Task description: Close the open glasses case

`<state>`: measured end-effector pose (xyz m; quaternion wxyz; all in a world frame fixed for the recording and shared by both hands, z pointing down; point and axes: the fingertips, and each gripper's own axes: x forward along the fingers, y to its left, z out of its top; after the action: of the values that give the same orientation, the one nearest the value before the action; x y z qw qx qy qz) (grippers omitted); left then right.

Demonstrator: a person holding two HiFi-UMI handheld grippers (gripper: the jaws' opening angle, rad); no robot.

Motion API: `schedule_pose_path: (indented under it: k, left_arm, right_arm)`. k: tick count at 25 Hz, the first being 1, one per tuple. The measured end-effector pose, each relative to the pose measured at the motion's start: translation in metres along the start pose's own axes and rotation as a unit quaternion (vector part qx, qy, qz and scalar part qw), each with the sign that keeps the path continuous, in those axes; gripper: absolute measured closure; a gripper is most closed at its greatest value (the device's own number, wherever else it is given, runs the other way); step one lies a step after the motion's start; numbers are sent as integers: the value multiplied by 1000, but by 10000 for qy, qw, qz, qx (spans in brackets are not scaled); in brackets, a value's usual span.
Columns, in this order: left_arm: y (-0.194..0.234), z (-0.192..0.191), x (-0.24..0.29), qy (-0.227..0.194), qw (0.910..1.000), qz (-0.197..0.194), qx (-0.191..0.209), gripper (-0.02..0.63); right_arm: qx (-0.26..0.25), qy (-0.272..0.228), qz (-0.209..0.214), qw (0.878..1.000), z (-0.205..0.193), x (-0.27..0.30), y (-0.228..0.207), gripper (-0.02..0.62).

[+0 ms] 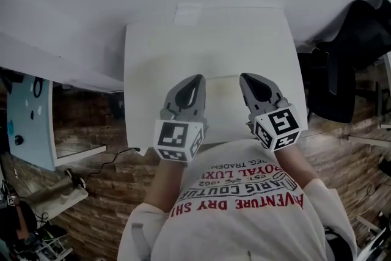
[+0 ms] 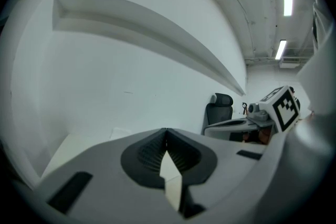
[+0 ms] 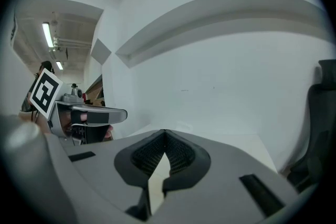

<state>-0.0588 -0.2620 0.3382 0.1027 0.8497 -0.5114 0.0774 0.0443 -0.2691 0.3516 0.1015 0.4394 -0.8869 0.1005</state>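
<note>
Tightly pressed together and pinching nothing, the left claw (image 1: 197,80) and the right claw (image 1: 248,78) hang side by side over the near edge of a bare white worktop (image 1: 244,33), tips aimed at its far edge. Each gripper view shows its ribbed pads meeting at the tip with only white surface beyond. A black office chair (image 1: 342,64) stands off the worktop's right edge. The glasses case shows in no view, so where it lies cannot be told. Such a case is probably light and stiff-shelled, apt to skate on a smooth top. One claw would likely best steady the base while the other presses the lid's front lip, away from the hinge.
</note>
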Motion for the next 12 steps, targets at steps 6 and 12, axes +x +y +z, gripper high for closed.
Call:
schedule_pose_path:
  k: [6,12]
  left_arm:
    - [-5,-1,-4,16,10000,11,-13,601]
    - [-5,0,-5,33,9999,13,98,601]
  right_arm:
    - [-11,0,-13,10000,-1,-6,5,583]
    - [-16,-8,-88,10000,-2,-8,7,583]
